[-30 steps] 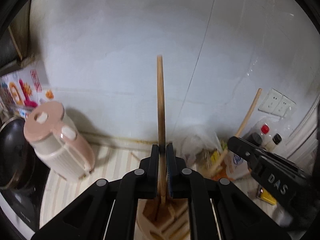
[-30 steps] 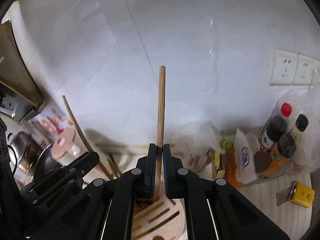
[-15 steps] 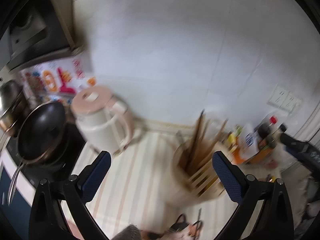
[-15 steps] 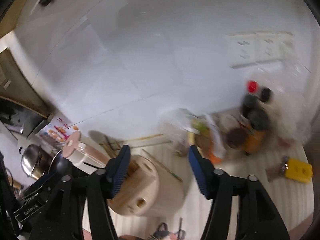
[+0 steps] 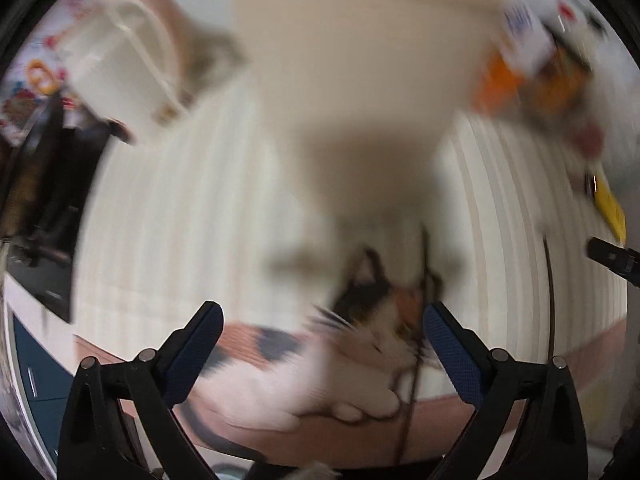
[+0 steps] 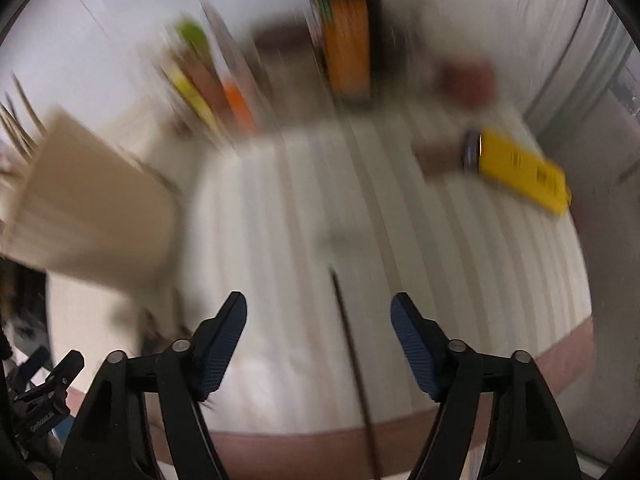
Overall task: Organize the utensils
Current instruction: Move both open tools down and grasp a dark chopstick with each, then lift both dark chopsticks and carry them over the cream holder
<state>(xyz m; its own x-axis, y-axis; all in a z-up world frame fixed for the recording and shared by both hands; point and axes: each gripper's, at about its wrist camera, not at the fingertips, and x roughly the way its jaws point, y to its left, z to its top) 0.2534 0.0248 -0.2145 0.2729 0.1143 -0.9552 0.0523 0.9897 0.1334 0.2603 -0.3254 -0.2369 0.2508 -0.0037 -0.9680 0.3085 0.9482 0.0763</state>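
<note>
Now both chopsticks are released into the holder (image 6: pixel 92 208); left tool (image 5: pixel 320 344) and right tool (image 6: pixel 319 340) gape empty, lowered toward the desk (image 6: pixel 440 260).

Ahead of the matt black plastic right gripper (image 6: pixel 319 334) with its knurled blue pads (image 6: pixel 222 344) lie a striped cloth countertop cover (image 6: pixel 420 240), a thin dark chopstick (image 6: pixel 352 344) and, left, a pale smooth wooden holder (image 6: pixel 92 208).

Both wrist cams steeply down, close over striped counter (image 6: pixel 420 240); shared: wooden holder (image 5: pixel 360 80), yellow box (image 6: pixel 520 172).
</note>
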